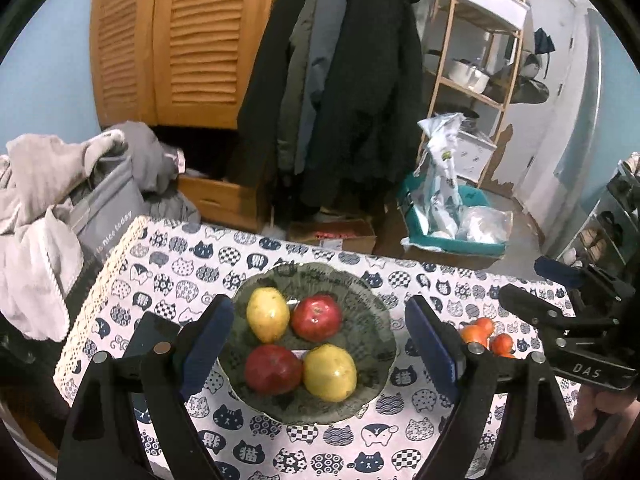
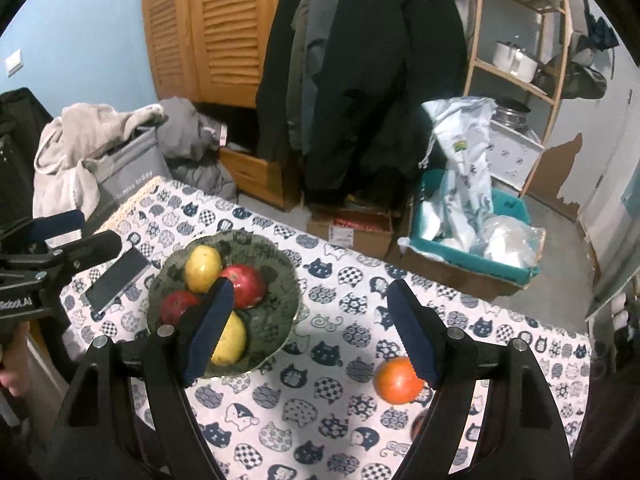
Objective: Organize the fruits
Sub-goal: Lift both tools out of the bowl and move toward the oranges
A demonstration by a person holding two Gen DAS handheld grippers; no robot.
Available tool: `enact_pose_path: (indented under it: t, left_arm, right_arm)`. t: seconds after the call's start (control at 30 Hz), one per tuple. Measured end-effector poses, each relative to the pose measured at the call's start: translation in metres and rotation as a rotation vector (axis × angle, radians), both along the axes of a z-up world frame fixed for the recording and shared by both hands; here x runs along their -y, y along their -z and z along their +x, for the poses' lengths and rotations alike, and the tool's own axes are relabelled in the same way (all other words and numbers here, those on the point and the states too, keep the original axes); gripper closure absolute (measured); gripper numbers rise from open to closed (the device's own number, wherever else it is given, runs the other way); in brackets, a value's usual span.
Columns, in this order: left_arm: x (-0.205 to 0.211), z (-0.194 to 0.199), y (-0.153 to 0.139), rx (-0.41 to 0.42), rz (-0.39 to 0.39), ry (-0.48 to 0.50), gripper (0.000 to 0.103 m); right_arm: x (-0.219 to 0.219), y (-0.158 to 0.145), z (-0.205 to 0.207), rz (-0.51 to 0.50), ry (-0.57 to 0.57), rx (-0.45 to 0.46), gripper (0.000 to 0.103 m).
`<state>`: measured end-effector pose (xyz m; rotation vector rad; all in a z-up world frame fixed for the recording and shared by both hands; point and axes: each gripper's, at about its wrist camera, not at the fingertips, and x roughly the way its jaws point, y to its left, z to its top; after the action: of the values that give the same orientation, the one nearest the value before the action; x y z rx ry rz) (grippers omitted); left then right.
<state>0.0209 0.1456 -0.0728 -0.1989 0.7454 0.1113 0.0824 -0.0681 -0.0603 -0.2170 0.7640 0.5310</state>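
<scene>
A green glass plate sits on the cat-print tablecloth. It holds two yellow fruits and two red apples. My left gripper hovers open above the plate with nothing between its pads. Small oranges lie on the cloth to the right of the plate, partly hidden by my finger. My right gripper is open and empty over the cloth, between the plate and one orange. Each gripper also shows at the edge of the other's view: the right gripper and the left gripper.
A dark phone lies left of the plate. Beyond the table's left corner stands a grey laundry basket heaped with clothes. Cardboard boxes and a teal bin are on the floor past the far edge, under hanging coats.
</scene>
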Motion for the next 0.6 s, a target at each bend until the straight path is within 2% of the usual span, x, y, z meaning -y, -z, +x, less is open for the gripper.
enact_pose_path:
  t: [0.33,0.6]
  left_arm:
    - [0.037,-0.004,-0.017,0.044,0.071,0.07,0.015]
    - [0.071,-0.002,-0.023,0.06,0.101,0.138,0.014]
  right_arm:
    - [0.049,-0.016,-0.013,0.024,0.05,0.035,0.024]
    - [0.093,-0.012,-0.017,0.014,0.114,0.046,0.024]
